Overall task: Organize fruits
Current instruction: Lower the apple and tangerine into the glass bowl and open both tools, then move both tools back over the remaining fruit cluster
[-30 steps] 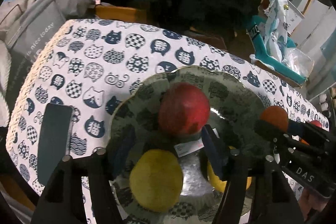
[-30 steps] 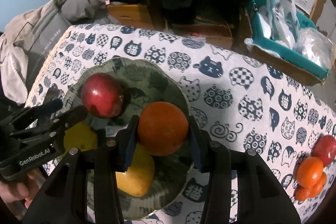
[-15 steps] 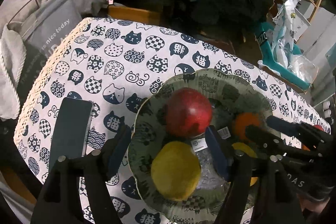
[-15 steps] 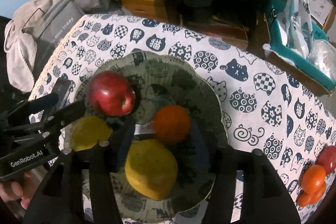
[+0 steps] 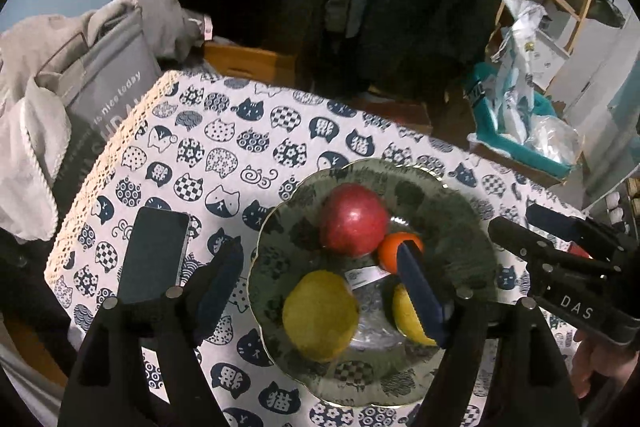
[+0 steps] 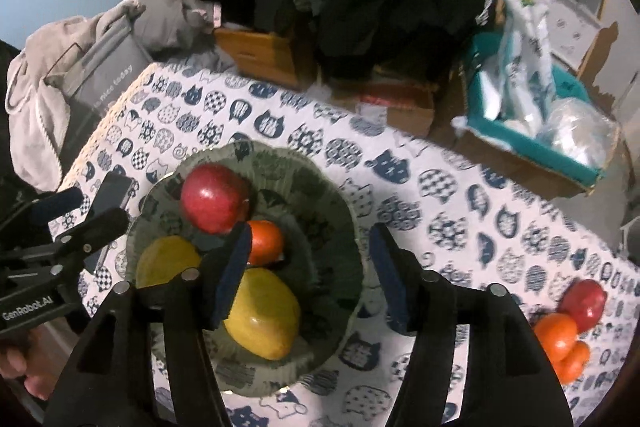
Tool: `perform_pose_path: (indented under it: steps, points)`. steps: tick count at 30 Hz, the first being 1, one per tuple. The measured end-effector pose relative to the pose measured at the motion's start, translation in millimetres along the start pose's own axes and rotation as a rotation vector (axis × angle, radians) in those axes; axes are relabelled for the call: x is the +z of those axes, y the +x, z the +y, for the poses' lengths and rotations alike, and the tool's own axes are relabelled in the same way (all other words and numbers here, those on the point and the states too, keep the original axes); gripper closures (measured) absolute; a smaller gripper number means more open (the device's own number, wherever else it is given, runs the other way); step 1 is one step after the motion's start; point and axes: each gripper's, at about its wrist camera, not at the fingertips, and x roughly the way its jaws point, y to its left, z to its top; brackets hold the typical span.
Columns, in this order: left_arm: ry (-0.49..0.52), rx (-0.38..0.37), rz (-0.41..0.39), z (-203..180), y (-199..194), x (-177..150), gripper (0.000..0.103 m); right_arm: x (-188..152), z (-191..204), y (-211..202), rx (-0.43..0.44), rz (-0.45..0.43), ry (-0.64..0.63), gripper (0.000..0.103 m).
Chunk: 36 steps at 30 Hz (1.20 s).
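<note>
Left tool (image 5: 324, 291): jaws apart, just been opening, empty, above plate.
Right tool (image 6: 310, 273): jaws apart, just been opening, empty.
Plate (image 6: 320, 187): on worktop (image 6: 440, 195); holds apple (image 6: 214, 197), orange (image 6: 266, 241), two yellow fruits.
Loose fruit (image 6: 568, 327): worktop, well right of plate.
Phone (image 5: 154, 255): left of plate.

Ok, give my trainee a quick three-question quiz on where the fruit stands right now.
1. How many fruits lie in the green plate?
2. True or false: the right gripper holds the orange.
3. Where is fruit left over? A) beside the phone B) on the cloth right of the plate

Key:
1. Four: red apple, orange, two yellow fruits.
2. False; its jaws, just opening, are empty.
3. B.
</note>
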Motion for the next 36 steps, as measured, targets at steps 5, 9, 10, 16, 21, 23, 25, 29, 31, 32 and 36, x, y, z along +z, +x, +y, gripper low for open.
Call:
perform_pose_path:
  steps: [5, 9, 10, 16, 21, 23, 25, 29, 31, 32, 36]
  points:
    - [0.013, -0.012, -0.030, -8.2, -19.8, 0.9, 0.020, -0.7, -4.7, -27.0, -0.048, -0.053, -0.012, 0.033]
    - [0.035, -0.028, -0.068, -18.6, -38.0, 0.0, 0.016, -2.1, -8.7, -50.1, -0.065, -0.091, -0.014, 0.032]
    - [0.042, -0.029, -0.075, -21.3, -41.5, -0.5, 0.016, -3.1, -9.9, -56.2, -0.071, -0.101, -0.017, 0.031]
    - [0.076, -0.056, -0.117, -35.5, -66.1, -3.8, 0.016, -11.5, -18.0, -90.8, -0.114, -0.153, -0.024, 0.030]
    - [0.095, -0.074, -0.155, -45.4, -84.8, -6.1, 0.016, -19.3, -27.2, -113.4, -0.134, -0.183, -0.011, 0.029]
    - [0.106, -0.079, -0.170, -49.6, -92.4, -7.7, 0.015, -23.5, -30.7, -122.3, -0.145, -0.194, -0.007, 0.029]
    - [0.117, -0.083, -0.187, -54.0, -99.9, -9.7, 0.015, -27.9, -34.6, -131.4, -0.154, -0.206, -0.005, 0.029]
    - [0.132, -0.100, -0.211, -62.5, -111.6, -11.9, 0.013, -37.5, -43.3, -146.7, -0.166, -0.225, 0.001, 0.028]
    - [0.138, -0.108, -0.222, -67.4, -117.1, -13.0, 0.013, -43.0, -48.8, -154.5, -0.174, -0.233, 0.007, 0.027]
    - [0.143, -0.114, -0.230, -70.4, -120.0, -13.4, 0.012, -44.4, -50.9, -156.6, -0.177, -0.236, 0.011, 0.027]
    - [0.162, -0.124, -0.260, -82.2, -130.6, -15.5, 0.009, -55.4, -63.3, -171.7, -0.193, -0.251, 0.027, 0.026]
